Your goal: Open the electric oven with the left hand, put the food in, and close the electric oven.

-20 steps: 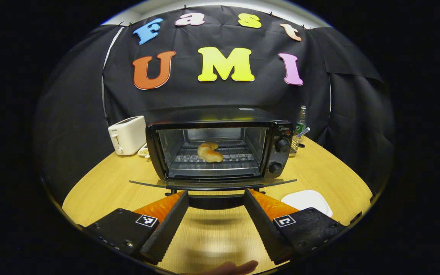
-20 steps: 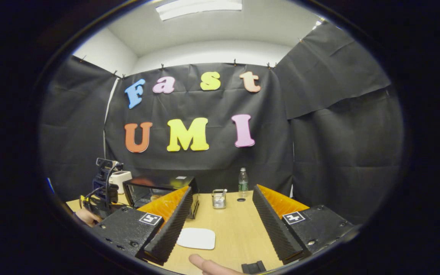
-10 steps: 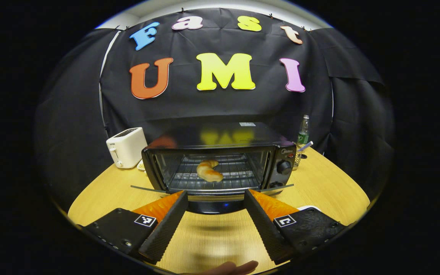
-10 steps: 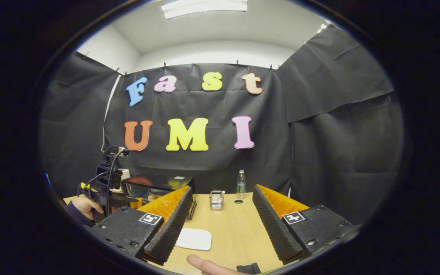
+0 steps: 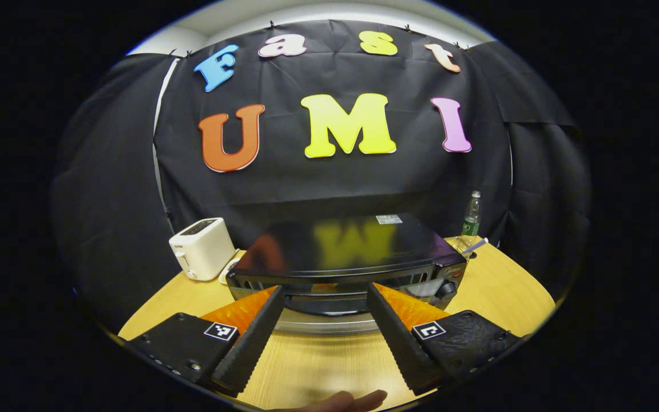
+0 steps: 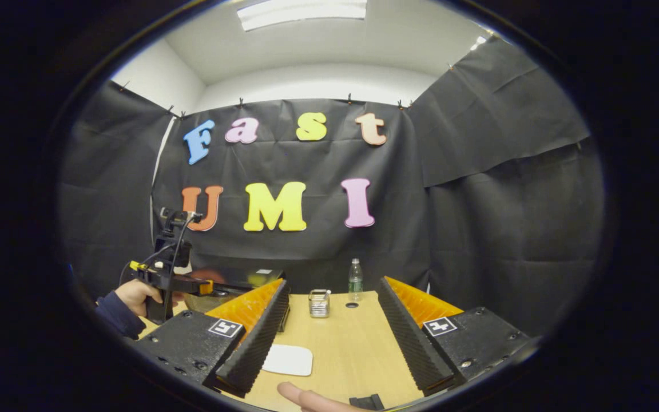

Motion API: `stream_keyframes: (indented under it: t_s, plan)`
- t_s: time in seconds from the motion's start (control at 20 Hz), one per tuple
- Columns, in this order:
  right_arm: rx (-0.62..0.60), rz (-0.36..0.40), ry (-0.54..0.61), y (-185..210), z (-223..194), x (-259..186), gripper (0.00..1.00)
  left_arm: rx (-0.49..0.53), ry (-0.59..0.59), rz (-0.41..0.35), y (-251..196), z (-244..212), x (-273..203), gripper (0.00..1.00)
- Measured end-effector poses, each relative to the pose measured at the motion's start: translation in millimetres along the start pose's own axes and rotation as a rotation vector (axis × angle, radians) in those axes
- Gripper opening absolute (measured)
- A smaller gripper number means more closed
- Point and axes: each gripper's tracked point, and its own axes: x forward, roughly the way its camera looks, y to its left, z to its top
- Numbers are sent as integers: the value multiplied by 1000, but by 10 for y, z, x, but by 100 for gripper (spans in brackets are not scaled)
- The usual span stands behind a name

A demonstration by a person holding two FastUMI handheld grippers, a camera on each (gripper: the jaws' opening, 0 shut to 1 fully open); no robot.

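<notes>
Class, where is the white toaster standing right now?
In the left gripper view, the white toaster stands on the wooden table, left of the black oven, against the cloth wall.

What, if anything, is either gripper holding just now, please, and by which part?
Nothing is held: the left gripper is open, its fingers either side of the black electric oven's door handle, not pressing it; the right gripper hangs open above the wooden table.

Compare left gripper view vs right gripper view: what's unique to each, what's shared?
Left gripper view alone: white toaster, oven control knob, oven door between the left gripper fingers. Right gripper view alone: white plate, ceiling light, hand holding the left gripper, right gripper. Shared: oven, water bottle, wooden table.
</notes>
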Motion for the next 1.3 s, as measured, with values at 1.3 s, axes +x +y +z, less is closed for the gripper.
stream_keyframes:
  t_s: [1.3]
  plan:
    - [68, 14, 31, 86, -55, 62, 99, -128, -340, -20, 68, 238, -2592, 94]
